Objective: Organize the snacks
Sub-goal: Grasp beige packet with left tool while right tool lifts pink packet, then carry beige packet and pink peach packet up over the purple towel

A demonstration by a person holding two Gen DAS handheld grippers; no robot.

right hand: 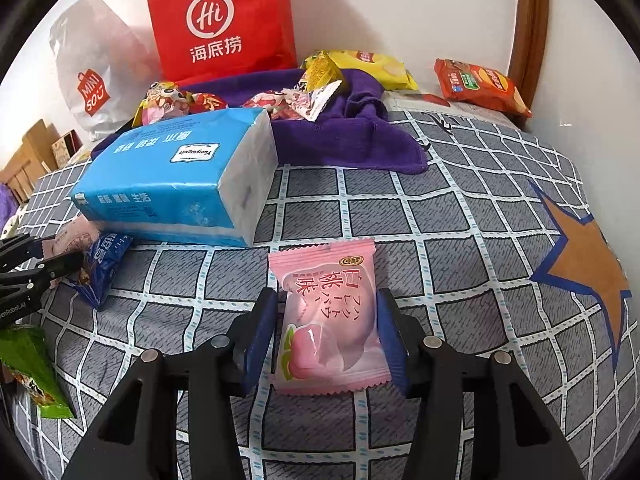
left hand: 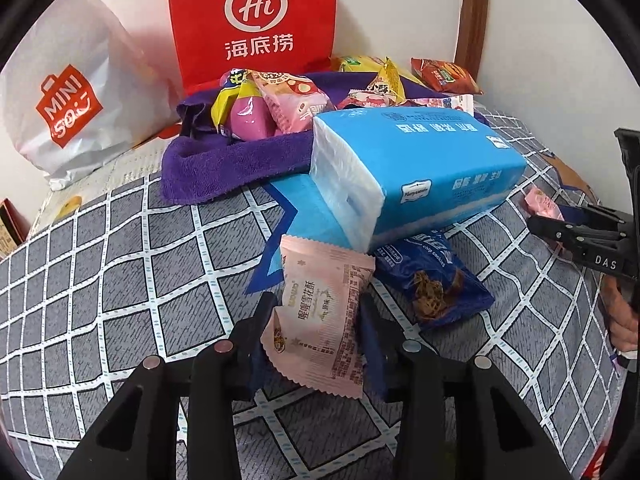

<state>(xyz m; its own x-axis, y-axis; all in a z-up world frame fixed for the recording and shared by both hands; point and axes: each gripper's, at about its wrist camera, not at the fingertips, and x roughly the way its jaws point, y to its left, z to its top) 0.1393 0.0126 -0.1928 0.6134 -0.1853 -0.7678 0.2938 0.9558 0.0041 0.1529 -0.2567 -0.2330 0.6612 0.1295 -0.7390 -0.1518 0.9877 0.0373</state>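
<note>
Snacks held on both sides — left gripper [left hand: 318, 322] clamps a pale-pink packet [left hand: 320, 320], right gripper [right hand: 326, 328] a peach packet [right hand: 330, 320].

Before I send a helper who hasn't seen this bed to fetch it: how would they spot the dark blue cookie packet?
Find the big light-blue tissue pack lying on the checked bedspread. The dark blue cookie packet is tucked under its near edge, beside a pale pink snack packet. It alone is navy and pictures chocolate-chip cookies.

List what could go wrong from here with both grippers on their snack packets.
1. The left gripper pinches the pale pink wafer packet only by its edges; it may buckle and slip.
2. The glossy pink peach-candy packet in the right gripper could slide free if lifted quickly.
</note>
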